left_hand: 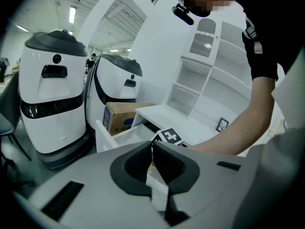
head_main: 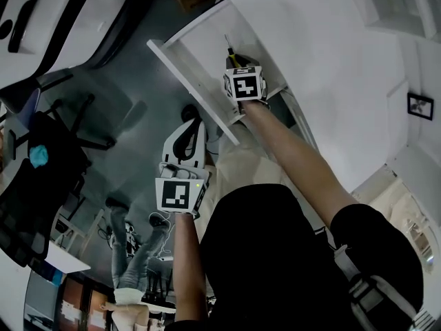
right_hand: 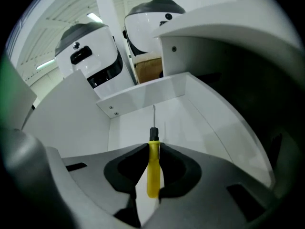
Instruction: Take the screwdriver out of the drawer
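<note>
- While my right gripper (right_hand: 153, 149) hangs over the open white drawer (right_hand: 138, 98), its jaws clamp the yellow-handled screwdriver (right_hand: 153, 175), shaft pointing forward above the drawer floor.
- My left gripper (left_hand: 152, 149) is pressed closed, empty.

A person in a black short-sleeved top (head_main: 275, 254), with a grey webbing strap (head_main: 357, 281) and buckle over one shoulder and a small black camera (left_hand: 183, 14) worn at the head. The hand-held left tongs (left_hand: 152, 149) and right tongs (right_hand: 153, 147) are pale grey mouldings lined with black pads. Each bears a white cube printed with black square markers: the left cube (head_main: 180, 194) and the right cube (head_main: 244, 85). A green light (head_main: 198, 183) glows beside the left one.
</note>
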Demonstrator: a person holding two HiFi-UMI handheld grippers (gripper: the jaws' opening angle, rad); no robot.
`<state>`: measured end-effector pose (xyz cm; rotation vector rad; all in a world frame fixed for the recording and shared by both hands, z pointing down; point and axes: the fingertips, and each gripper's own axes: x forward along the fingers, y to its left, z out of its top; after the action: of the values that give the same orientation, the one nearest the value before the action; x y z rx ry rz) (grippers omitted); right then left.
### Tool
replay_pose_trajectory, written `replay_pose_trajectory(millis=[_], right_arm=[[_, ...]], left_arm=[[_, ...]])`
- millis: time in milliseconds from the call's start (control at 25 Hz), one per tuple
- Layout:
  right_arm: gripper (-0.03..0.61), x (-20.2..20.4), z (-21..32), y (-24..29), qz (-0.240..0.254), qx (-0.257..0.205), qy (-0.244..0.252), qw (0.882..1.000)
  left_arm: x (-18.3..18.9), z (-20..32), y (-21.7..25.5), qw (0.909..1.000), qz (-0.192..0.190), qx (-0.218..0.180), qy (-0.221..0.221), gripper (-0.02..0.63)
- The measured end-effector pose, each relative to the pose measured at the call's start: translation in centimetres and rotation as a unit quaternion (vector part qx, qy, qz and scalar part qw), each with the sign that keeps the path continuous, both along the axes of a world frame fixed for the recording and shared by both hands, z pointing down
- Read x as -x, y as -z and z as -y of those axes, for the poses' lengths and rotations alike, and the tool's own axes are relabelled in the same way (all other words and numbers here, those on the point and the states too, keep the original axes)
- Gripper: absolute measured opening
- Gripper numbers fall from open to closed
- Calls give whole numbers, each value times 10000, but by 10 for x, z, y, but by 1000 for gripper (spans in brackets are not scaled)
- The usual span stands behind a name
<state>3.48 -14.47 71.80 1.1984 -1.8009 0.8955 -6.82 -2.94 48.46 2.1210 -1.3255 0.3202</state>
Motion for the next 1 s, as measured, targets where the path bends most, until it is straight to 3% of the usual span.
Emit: replay_pose_trajectory(millis=[240, 760, 1000], right_arm=[[86, 16, 0, 53, 311, -433, 86, 9985], [86, 30, -29, 182, 689, -1355, 164, 9882], [87, 46, -54, 244, 1008, -1888, 310, 9763]], left_arm=[[6, -8, 13, 9989, 201, -162, -402, 28], [43, -37, 57, 9981, 4, -503, -361, 28], [71, -45, 80, 9967, -43, -747, -319, 28]])
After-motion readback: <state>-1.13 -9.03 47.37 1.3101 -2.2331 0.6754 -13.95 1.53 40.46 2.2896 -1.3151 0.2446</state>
